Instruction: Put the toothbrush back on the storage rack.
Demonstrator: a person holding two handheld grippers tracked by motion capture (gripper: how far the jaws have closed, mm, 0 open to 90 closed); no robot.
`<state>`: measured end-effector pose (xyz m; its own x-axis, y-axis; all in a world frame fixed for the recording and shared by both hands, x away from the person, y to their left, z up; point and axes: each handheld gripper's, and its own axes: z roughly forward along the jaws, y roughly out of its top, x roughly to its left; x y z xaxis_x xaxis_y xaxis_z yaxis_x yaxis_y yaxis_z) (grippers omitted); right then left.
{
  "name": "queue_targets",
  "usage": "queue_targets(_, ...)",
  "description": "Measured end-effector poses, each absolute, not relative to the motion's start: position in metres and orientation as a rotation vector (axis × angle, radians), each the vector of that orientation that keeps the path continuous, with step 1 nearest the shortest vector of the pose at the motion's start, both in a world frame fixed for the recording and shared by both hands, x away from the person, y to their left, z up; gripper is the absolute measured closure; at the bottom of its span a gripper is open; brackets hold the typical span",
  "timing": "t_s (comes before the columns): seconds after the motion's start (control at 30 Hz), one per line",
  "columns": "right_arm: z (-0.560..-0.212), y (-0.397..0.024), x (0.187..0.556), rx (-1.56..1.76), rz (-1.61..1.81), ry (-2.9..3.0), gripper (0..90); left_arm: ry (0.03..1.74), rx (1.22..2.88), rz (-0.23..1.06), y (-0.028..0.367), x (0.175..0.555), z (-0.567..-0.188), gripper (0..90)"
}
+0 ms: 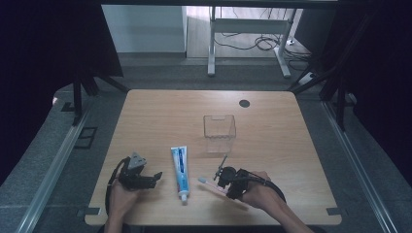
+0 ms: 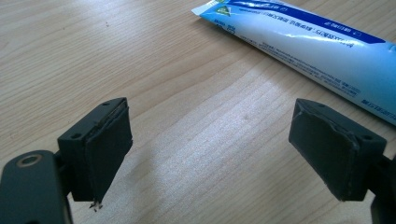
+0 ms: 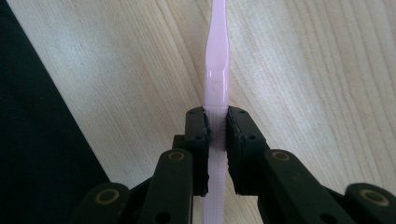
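A pink toothbrush (image 3: 217, 60) lies low over the wooden table (image 1: 160, 111), and my right gripper (image 3: 217, 126) is shut on its handle. From above, that right gripper (image 1: 219, 178) sits near the front edge, with the toothbrush (image 1: 209, 184) head pointing left. A white and blue toothpaste tube (image 1: 180, 171) lies flat between the two hands, cap toward the front. My left gripper (image 1: 154, 177) rests just left of the tube. Its jaws stand wide apart in the left gripper view (image 2: 219, 149) over bare wood, with the toothpaste tube (image 2: 308, 46) beyond them.
A clear plastic cup-like container (image 1: 219, 132) stands upright behind the toothpaste, near the table's middle. A dark round hole (image 1: 244, 103) marks the back of the tabletop. Black frames and curtains flank the table, and a desk's legs (image 1: 212, 43) stand on the floor beyond.
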<state>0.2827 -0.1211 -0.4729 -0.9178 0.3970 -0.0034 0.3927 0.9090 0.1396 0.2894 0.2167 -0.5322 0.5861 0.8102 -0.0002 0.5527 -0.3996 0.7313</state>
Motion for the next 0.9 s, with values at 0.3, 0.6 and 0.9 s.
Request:
queue_targets(0.3, -0.456, -0.127, 0.288, 0.654, 0.267, 3.035, 78.9, 1.081, 2.109, 0.47, 0.217, 0.289, -0.532, 13.3)
queue_targets(0.6, -0.444, -0.132, 0.293, 0.68, 0.31, 3.02, 78.9, 1.081, 2.106, 0.468, 0.216, 0.289, -0.532, 13.2)
queue_targets(0.9, -0.431, -0.136, 0.299, 0.682, 0.352, 3.013, 78.9, 1.078, 2.11, 0.466, 0.216, 0.289, -0.532, 13.3)
